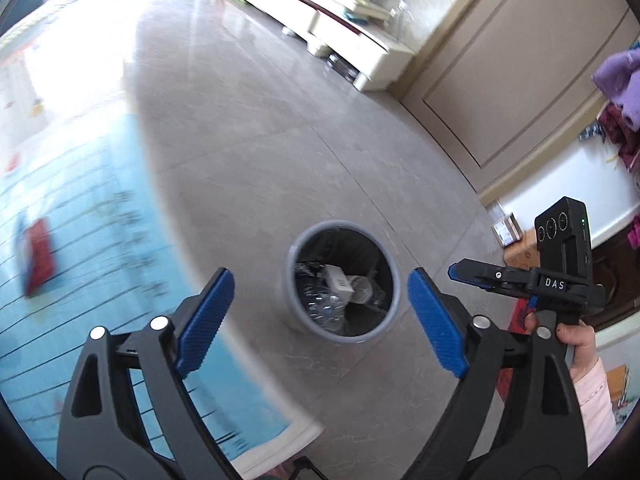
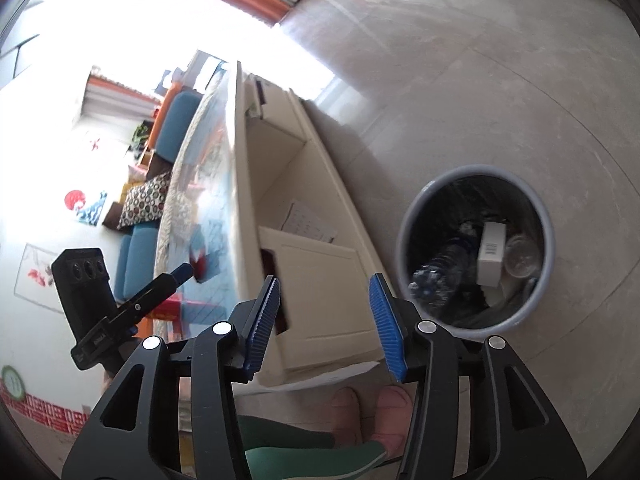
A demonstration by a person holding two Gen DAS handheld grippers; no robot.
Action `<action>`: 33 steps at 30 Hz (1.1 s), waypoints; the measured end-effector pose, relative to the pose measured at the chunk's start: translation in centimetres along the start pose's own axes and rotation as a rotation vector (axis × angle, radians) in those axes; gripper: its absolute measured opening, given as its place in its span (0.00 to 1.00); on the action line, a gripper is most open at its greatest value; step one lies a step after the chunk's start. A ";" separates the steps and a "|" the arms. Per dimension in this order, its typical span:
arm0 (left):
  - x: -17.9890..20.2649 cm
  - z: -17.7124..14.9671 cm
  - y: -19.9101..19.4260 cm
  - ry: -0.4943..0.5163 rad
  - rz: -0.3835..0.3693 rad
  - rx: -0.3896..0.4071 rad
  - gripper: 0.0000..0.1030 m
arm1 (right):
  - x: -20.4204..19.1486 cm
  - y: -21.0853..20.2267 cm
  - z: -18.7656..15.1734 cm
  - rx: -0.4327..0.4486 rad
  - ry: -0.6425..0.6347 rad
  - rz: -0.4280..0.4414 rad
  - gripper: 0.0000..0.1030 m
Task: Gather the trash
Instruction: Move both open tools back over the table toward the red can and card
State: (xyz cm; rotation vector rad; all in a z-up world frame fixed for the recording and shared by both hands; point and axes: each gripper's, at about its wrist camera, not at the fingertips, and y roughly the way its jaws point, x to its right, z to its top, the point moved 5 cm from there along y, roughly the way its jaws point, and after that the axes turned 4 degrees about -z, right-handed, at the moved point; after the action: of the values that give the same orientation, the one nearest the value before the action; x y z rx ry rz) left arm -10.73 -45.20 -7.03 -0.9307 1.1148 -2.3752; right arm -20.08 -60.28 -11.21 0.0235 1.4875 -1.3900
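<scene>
Two grippers hang over the floor (image 1: 248, 128), both empty. The left gripper (image 1: 320, 316) has its fingers wide apart; the right gripper (image 2: 326, 320) has its fingers about half apart, with nothing between them. The bin (image 1: 394, 280) stands on the floor just ahead of and below both, already holding a crushed bottle (image 1: 324, 306), a white box (image 1: 338, 282) and a clear cup (image 2: 522, 254). What looks like the next trash, a red packet (image 1: 38, 256), lies on the blue-covered desk (image 1: 92, 208), off to the left of the left fingers and well apart from the bin; blur hides its exact shape and axis. I'd judge the left hand nearer. Nothing stands in the way. The desk's cream base (image 2: 320, 276) lies just left of the bin.
</scene>
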 end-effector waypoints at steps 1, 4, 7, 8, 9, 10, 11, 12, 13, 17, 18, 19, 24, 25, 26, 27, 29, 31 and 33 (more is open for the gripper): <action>-0.7 -0.2 -1.0 -0.009 0.009 0.011 0.84 | -1.1 0.3 -0.1 -0.006 -0.015 0.007 0.48; -3.0 -1.1 -3.9 -0.036 0.037 0.034 0.85 | -4.2 1.3 -0.6 -0.023 -0.063 0.025 0.53; -5.2 -2.3 -6.4 -0.066 0.061 0.051 0.85 | -7.5 2.9 -1.4 -0.055 -0.110 0.036 0.53; -5.9 -2.6 -7.1 -0.075 0.065 0.057 0.86 | -8.5 3.4 -1.7 -0.066 -0.126 0.037 0.53; -6.7 -3.0 -8.0 -0.088 0.071 0.065 0.86 | -9.5 3.9 -1.9 -0.075 -0.139 0.039 0.53; -7.4 -3.4 -8.8 -0.102 0.079 0.075 0.87 | -10.3 4.3 -2.1 -0.083 -0.150 0.042 0.53; -8.1 -3.9 -9.6 -0.113 0.084 0.083 0.88 | -11.4 4.8 -2.3 -0.090 -0.164 0.047 0.53; -8.9 -4.3 -10.4 -0.123 0.090 0.091 0.88 | -12.3 5.3 -2.5 -0.098 -0.176 0.050 0.53; -9.8 -4.7 -11.2 -0.135 0.101 0.097 0.89 | -13.1 5.7 -2.8 -0.103 -0.185 0.051 0.53; -12.7 -6.5 -14.1 -0.173 0.126 0.116 0.89 | -16.3 7.5 -3.7 -0.132 -0.222 0.066 0.53; -13.2 -6.9 -14.8 -0.183 0.130 0.123 0.89 | -17.0 8.1 -4.0 -0.141 -0.233 0.068 0.53; -13.8 -7.3 -15.5 -0.192 0.133 0.129 0.89 | -17.6 8.6 -4.2 -0.150 -0.242 0.069 0.53; -16.5 -9.0 -18.1 -0.220 0.166 0.163 0.90 | -20.4 10.9 -5.2 -0.187 -0.271 0.076 0.53; -17.1 -9.3 -18.5 -0.229 0.170 0.166 0.90 | -20.9 11.3 -5.5 -0.195 -0.280 0.077 0.53; -17.8 -9.7 -18.8 -0.242 0.169 0.170 0.90 | -21.4 11.8 -5.6 -0.203 -0.286 0.075 0.53; -18.3 -10.0 -19.0 -0.253 0.166 0.173 0.90 | -21.8 12.3 -5.7 -0.210 -0.291 0.076 0.53; -19.4 -10.6 -19.5 -0.271 0.173 0.180 0.90 | -22.6 13.3 -5.9 -0.225 -0.302 0.075 0.53; -20.4 -11.1 -19.9 -0.282 0.185 0.187 0.90 | -23.2 14.4 -5.9 -0.239 -0.307 0.082 0.53; -21.3 -11.7 -20.2 -0.298 0.189 0.196 0.90 | -23.8 15.4 -5.9 -0.250 -0.314 0.080 0.53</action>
State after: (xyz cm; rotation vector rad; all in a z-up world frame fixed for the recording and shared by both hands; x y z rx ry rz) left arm -4.28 -14.33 -5.59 -1.0187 0.8032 -2.0670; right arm -3.56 -36.74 -7.72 -0.2776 1.3685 -1.0797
